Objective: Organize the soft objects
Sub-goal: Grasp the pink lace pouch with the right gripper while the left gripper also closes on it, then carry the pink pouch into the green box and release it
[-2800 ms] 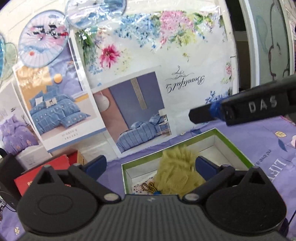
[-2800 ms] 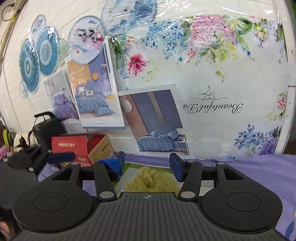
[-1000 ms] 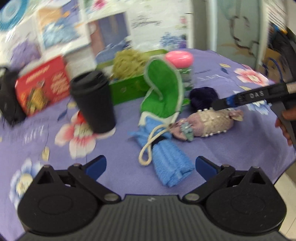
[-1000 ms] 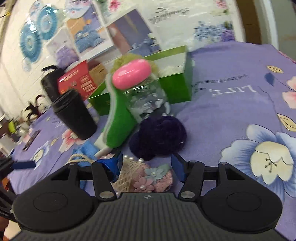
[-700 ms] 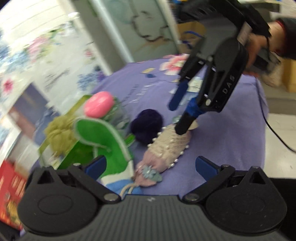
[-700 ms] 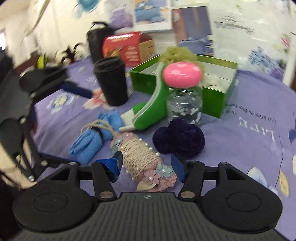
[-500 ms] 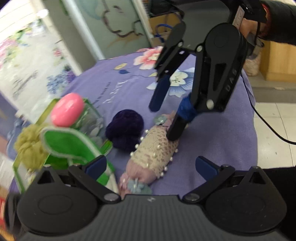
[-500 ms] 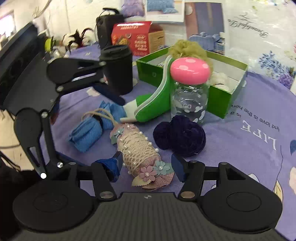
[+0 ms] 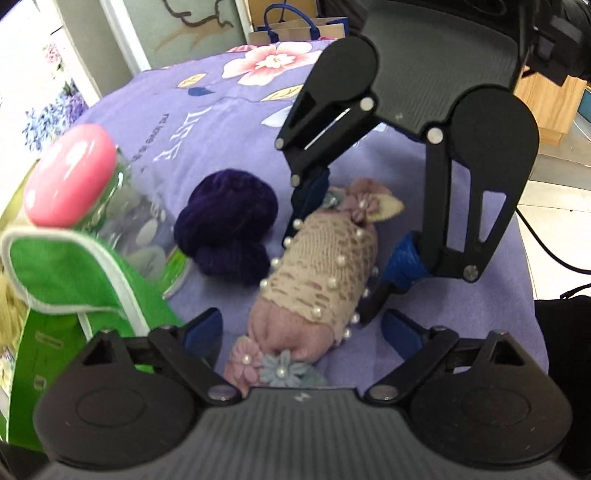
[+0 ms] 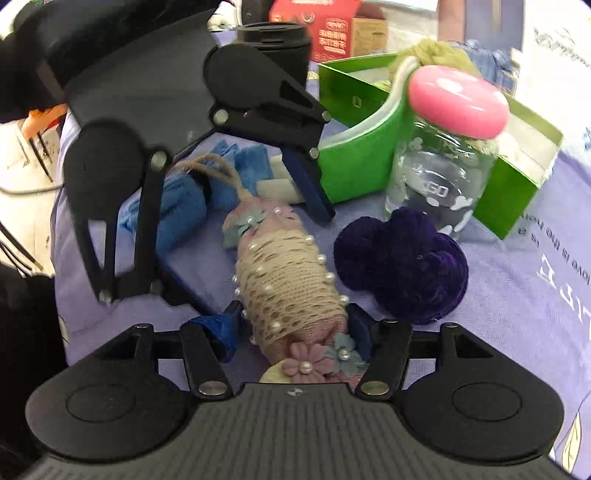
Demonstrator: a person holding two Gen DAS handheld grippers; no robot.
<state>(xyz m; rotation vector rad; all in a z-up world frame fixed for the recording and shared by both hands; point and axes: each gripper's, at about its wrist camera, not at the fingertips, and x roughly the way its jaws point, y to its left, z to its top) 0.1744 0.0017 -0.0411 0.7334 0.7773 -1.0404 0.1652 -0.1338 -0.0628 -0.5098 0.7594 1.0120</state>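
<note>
Lying on the purple floral tablecloth [image 9: 221, 122], the pink roll wrapped in cream lace with pearls [image 10: 288, 284] sits low centre in both views, felt flowers at each end.

Right gripper [image 10: 295, 328]: fingers set either side of the near end of the roll, pads close against the lace; contact looks likely, but a firm grip cannot be told. In the left wrist view the right gripper [image 9: 332, 258] comes down from the upper right of frame, blue-tipped fingers straddling the roll's far half.

Left gripper [image 9: 303, 328]: jaws wide, spread on both sides of the roll's flowered end at bottom centre, clear of it. In the right wrist view the left gripper [image 10: 255, 254] reaches in from the upper left, fingers apart, one on each side of the roll.

Dark purple velvet bundle [image 10: 402, 266] just beside the roll, right of centre. Behind it, the glass jar with pink lid [image 10: 443, 147], a green slipper [image 10: 362, 151] leaning by the green box [image 10: 517, 184]. Blue rolled towel tied with cord [image 10: 181, 206] mid-left. Black cup [image 10: 273, 40] and red carton [image 10: 332, 29] along the top edge.
</note>
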